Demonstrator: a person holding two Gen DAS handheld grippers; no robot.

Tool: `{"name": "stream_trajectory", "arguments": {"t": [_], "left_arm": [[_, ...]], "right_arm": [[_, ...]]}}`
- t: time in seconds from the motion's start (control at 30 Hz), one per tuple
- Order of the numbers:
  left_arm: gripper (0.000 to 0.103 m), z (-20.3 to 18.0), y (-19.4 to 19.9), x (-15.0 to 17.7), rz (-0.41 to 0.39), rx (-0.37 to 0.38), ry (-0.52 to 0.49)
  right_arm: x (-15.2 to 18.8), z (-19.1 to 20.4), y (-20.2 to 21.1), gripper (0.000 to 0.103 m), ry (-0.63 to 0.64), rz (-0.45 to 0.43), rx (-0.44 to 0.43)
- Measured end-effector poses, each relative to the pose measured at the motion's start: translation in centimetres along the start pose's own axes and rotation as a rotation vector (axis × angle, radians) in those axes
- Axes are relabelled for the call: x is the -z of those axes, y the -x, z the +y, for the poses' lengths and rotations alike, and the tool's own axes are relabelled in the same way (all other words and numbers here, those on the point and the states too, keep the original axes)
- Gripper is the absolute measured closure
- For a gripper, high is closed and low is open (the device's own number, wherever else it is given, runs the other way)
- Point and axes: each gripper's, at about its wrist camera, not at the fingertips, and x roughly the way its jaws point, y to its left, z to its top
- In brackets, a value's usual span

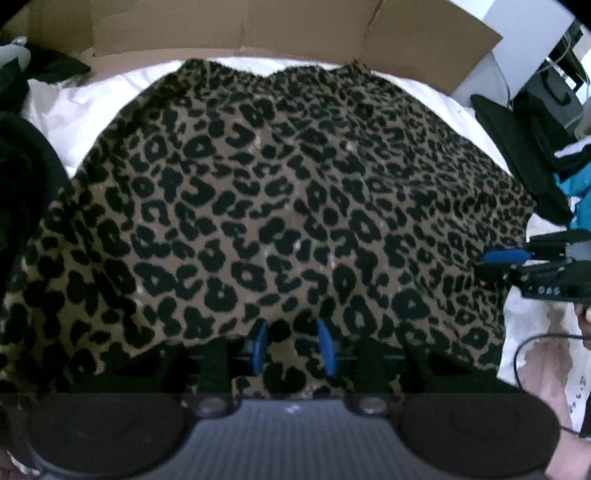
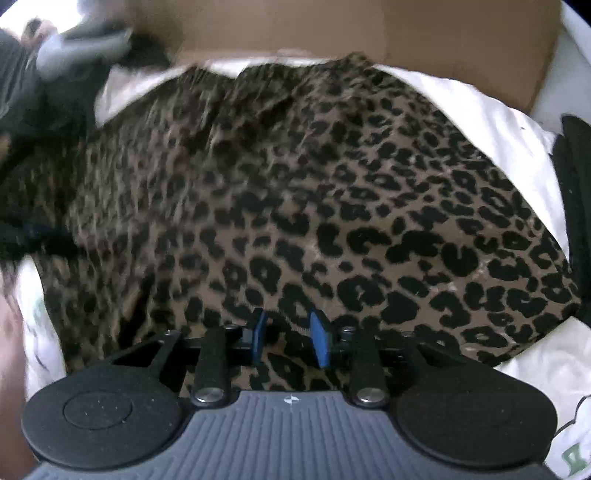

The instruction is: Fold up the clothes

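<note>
left tool: blue pads partly spread, a narrow gap; near hem of the leopard-print garment bunched between them; cloth fills the gap and looks pinched, contact at the pad faces partly hidden by the fabric
right tool: same picture; blue pads a little apart with a fold of the leopard-print edge running between them, apparently gripped; right pad shows more of its face than the left one
right tool, seen from the left wrist: at the right edge of the garment, blue pad against the cloth border; a hand behind it; a black cable loops below
garment: spread wide over a white sheet on a bed; far edge gathered and wavy, near edge lifted at both tools; right wrist view blurred on its left half
cardboard: flattened box flaps lying beyond the garment's far edge
dark clothing: heap at far left on the sheet, clear of the leopard print
black item: right of the garment, off the sheet edge; teal fabric just beside it
</note>
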Motion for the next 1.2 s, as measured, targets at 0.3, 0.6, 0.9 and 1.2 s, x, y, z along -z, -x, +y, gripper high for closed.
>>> {"name": "stream_trajectory", "arguments": {"t": [0.3, 0.6, 0.9, 1.2], "left_arm": [[0.071, 1.7, -0.2, 1.7, 0.056, -0.01, 0.023], [0.071, 2.8, 0.6, 1.9, 0.047, -0.013, 0.044], [0.07, 2.9, 0.6, 2.0, 0.057, -0.007, 0.049], [0.069, 2.9, 0.3, 1.9, 0.061, -0.006, 0.053]], "right_arm": [[1.5, -1.8, 0.6, 0.072, -0.028, 0.075, 0.049], [2.6, 0.8, 3.7, 0.069, 0.104, 0.03, -0.025], [3.3, 3.0, 3.0, 0.05, 0.245, 0.048, -0.038], [3.8, 3.5, 2.5, 0.05, 0.314, 0.032, -0.006]]}}
